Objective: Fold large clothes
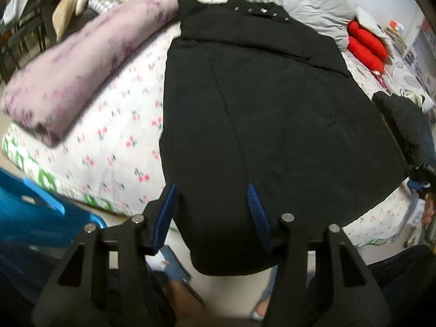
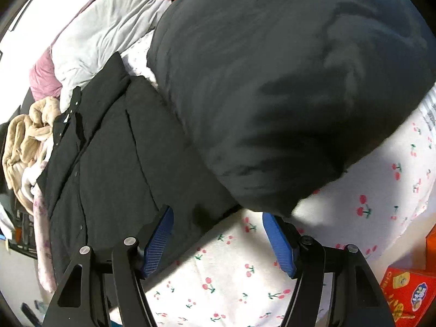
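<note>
I have the long black padded coat (image 1: 272,103) laid flat on the bed, its collar with small metal studs at the far end and its hem hanging over the near edge of the white cherry-print bedsheet (image 1: 109,141). My left gripper (image 1: 212,209) sits low over that hem with its blue-padded fingers (image 1: 167,212) spread to about half their reach; the hem lies in the gap between them, but whether the pads actually press on the cloth I cannot tell. To its left on the sheet lies a folded mauve floral blanket (image 1: 68,87), and beyond the collar a pale grey quilt (image 1: 294,0) is bunched up beside a red plush cushion (image 1: 365,46). A blue plastic stool (image 1: 35,212) stands at the lower left, off the bed.

From the right wrist view — the coat (image 2: 114,169) runs away to the left, and one puffy black sleeve (image 2: 286,81) bulges up close to the lens, filling most of the picture. My right gripper (image 2: 218,239) stands partly spread over the sheet (image 2: 231,286) just beside the coat's edge; only the left pad (image 2: 159,242) overlaps dark fabric, and nothing is held. A beige garment heap (image 2: 27,141) lies far left — a red printed carton (image 2: 406,297) sits at the lower right.
</note>
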Available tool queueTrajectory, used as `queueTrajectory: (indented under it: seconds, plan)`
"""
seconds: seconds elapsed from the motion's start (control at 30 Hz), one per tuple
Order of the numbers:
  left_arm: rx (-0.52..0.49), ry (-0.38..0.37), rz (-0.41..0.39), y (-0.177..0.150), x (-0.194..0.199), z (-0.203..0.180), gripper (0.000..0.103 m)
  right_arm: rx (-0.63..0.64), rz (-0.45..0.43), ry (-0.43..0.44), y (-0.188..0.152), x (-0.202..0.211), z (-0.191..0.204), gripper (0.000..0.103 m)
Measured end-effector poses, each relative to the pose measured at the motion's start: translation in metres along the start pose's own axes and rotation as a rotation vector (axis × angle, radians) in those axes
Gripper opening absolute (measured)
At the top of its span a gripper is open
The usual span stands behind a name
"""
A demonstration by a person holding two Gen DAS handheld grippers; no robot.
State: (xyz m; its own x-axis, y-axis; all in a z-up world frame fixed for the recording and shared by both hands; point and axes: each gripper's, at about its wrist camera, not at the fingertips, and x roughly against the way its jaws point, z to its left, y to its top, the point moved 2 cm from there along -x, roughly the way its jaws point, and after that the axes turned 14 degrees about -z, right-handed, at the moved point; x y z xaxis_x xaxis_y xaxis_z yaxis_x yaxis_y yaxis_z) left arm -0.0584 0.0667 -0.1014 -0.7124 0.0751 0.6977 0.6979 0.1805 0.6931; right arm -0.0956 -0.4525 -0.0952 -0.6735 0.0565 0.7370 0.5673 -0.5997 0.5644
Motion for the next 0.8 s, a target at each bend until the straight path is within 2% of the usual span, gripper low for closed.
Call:
queueTrajectory:
  seconds: [0.1, 0.23, 0.4, 0.67, 0.73, 0.8]
  plan:
    - [0.069, 0.015, 0.053, -0.006, -0.008, 0.009, 0.058, 0.001, 0.012, -0.023, -0.002, -0.005, 0.0, 0.069]
    - [0.067, 0.048, 0.076, -0.012, -0.012, 0.016, 0.061, 0.001, 0.065, -0.006, -0.007, -0.023, 0.006, 0.069]
    - [0.088, -0.004, 0.139, -0.025, -0.023, 0.012, 0.062, 0.108, 0.102, -0.051, -0.01, -0.038, 0.022, 0.06]
    - [0.11, -0.058, 0.132, -0.029, -0.026, 0.011, 0.061, 0.062, 0.05, -0.122, 0.0, -0.041, 0.019, 0.059]
    - [0.113, -0.081, 0.119, -0.028, -0.023, 0.011, 0.048, 0.068, 0.059, -0.122, -0.001, -0.046, 0.021, 0.059]
    - [0.101, -0.096, 0.096, -0.026, -0.018, 0.008, 0.039, 0.066, 0.057, -0.095, 0.001, -0.049, 0.023, 0.04]
